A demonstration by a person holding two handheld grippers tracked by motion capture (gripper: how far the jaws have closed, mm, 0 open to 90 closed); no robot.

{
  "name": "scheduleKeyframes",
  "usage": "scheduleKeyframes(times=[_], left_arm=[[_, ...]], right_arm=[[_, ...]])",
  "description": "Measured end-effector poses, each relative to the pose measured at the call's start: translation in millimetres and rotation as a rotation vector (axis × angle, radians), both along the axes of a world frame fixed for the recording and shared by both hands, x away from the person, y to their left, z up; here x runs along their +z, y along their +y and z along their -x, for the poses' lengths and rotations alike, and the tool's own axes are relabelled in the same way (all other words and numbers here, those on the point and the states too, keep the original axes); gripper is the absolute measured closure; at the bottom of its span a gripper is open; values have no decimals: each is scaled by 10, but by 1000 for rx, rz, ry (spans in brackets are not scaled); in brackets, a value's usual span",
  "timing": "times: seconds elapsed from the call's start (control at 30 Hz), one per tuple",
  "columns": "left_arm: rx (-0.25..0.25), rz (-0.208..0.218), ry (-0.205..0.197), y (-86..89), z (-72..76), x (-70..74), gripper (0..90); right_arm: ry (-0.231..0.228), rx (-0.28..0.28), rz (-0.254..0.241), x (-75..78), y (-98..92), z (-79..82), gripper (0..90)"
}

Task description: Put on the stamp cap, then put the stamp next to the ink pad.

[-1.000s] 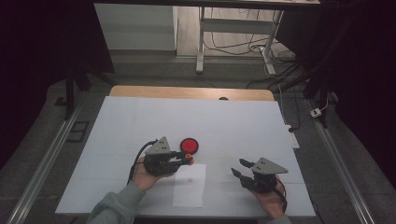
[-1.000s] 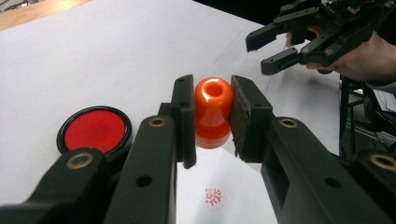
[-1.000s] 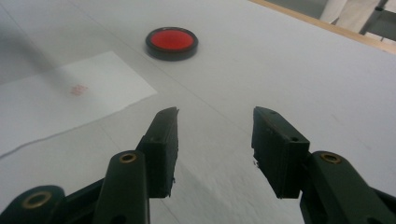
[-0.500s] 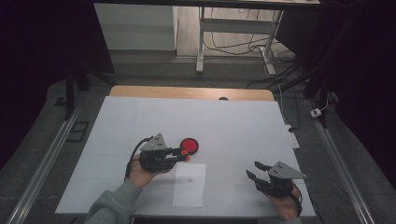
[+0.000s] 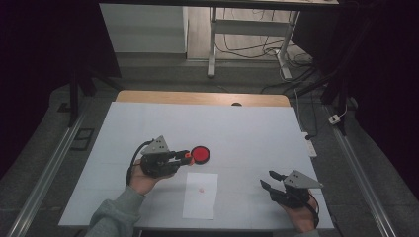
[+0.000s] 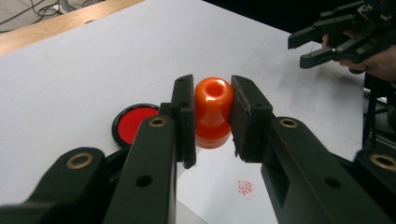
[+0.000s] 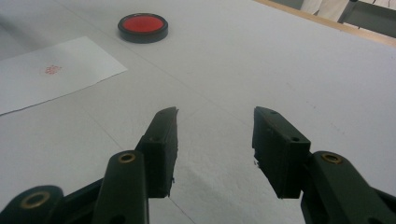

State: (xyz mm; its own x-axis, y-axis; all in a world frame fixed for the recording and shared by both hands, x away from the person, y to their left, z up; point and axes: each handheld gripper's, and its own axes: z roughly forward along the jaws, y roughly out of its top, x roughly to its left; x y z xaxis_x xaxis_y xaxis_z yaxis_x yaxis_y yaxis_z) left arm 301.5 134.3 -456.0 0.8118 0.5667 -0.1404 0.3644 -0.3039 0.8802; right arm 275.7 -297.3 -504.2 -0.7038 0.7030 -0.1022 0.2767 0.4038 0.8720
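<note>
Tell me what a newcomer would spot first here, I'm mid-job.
Probably the orange stamp, clamped in the left tongs above the white table. Next, the red ink pad in its black ring, just beyond those tongs, and the white paper nearer the person, bearing a small red imprint. The right tongs are open and empty, off to the right.

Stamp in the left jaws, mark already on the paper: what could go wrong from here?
1. The stamp is held by its smooth, rounded handle; it may slip or twist between the pads.
2. Its inked face hangs above the paper beside the red mark; a dip could smear or print twice.
3. The ink pad lies open close to the left gripper; a careless move might nudge it. The right gripper is open, well clear.
</note>
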Motion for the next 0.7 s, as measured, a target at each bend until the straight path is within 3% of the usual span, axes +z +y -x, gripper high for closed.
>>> scheduleKeyframes(times=[0.5, 0.7], left_arm=[[50, -35, 23, 79, -118, -86, 723], [85, -71, 29, 115, -191, -151, 723]], right_arm=[[4, 1, -1, -7, -9, -17, 499], [15, 7, 7, -18, -7, -29, 497]])
